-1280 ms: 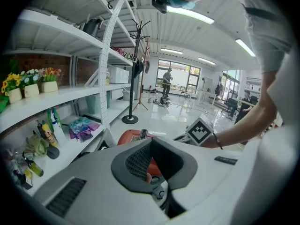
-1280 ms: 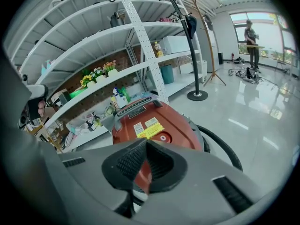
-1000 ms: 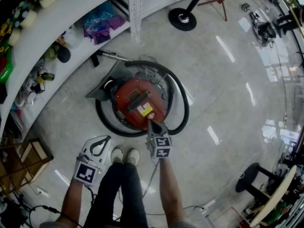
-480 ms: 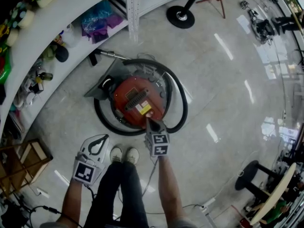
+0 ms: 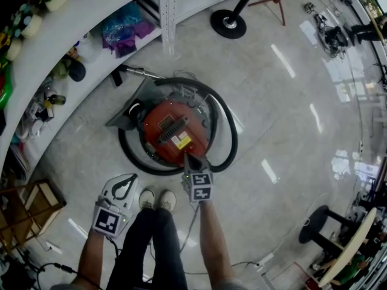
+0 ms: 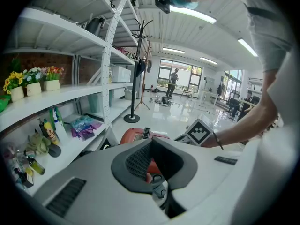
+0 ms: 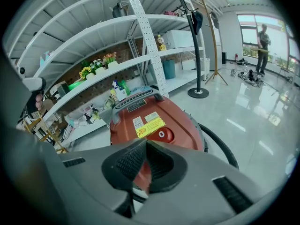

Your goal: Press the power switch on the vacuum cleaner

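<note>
The red canister vacuum cleaner [image 5: 169,128] lies on the pale floor with its black hose [image 5: 231,135] looped around it. In the right gripper view its red body [image 7: 154,116] fills the middle, with a yellow label [image 7: 151,126] and the round red power switch [image 7: 162,135] just past the jaws. My right gripper [image 5: 188,157] [image 7: 146,146] is shut and empty, its tip at the vacuum's near edge, close above the switch; I cannot tell whether it touches. My left gripper [image 5: 124,186] [image 6: 152,142] hangs shut and empty beside the person's shoes, well clear of the vacuum [image 6: 136,135].
White shelving [image 5: 91,17] with bottles, bags and toys curves along the left. A coat stand's round base [image 5: 228,24] and a tripod stand beyond the vacuum. A wooden crate [image 5: 27,204] is at the lower left, a stool base [image 5: 320,228] at the lower right. A cable trails behind the shoes [image 5: 157,198].
Almost nothing: the view has drifted slightly, and my right gripper stays at the vacuum's near edge, with its tip a touch further in. The left gripper has not moved.
</note>
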`<state>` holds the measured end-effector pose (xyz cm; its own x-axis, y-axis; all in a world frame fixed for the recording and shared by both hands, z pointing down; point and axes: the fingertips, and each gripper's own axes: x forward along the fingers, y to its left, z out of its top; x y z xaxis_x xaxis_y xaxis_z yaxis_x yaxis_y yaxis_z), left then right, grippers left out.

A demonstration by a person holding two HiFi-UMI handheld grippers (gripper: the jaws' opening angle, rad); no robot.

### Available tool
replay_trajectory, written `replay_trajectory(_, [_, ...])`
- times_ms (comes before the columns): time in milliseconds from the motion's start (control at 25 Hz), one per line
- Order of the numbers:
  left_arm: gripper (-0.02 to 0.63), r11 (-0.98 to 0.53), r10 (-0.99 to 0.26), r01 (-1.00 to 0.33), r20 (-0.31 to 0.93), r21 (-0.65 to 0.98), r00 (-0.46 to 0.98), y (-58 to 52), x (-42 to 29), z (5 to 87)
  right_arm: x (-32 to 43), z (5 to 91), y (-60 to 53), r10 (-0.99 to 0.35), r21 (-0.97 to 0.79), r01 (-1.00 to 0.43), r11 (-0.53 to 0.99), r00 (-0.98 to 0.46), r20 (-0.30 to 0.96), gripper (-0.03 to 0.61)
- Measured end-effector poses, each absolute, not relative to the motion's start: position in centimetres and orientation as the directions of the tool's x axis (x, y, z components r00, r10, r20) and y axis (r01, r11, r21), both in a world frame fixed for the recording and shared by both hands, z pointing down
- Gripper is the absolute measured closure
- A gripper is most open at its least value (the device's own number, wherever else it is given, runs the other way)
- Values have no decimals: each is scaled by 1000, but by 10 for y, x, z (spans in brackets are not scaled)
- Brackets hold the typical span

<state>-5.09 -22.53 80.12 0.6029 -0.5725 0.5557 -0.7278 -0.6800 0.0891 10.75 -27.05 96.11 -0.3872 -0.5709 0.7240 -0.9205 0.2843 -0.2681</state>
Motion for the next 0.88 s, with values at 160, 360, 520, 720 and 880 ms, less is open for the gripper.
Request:
replay_trajectory(160, [606,-673,-576,-734,555,94,600,-227,-52,803,109,964,-271,-582,-272,-921,280,-388,715,566])
replay_trajectory(360, [606,-674,-580,-733,548,93,603,-229,-53,800,108,963,-271,-581,-261,-923,281,-380,720,565])
replay_trajectory(520, [606,-681,-577,-727,547,86,606,-229,-54,794,108,963,-270,-572,-266,-923,277,-381,726,566])
replay_trajectory(720, [606,-675,-587,-733,538,89,606,-231,-55,787,108,951,-267,-589,-280,-922,269,-387,710,566])
replay_trajectory(880, [606,-676,-591,-732,530,85,608,-234,-54,779,111,936,-268,-615,-273,-923,272,-385,688,566])
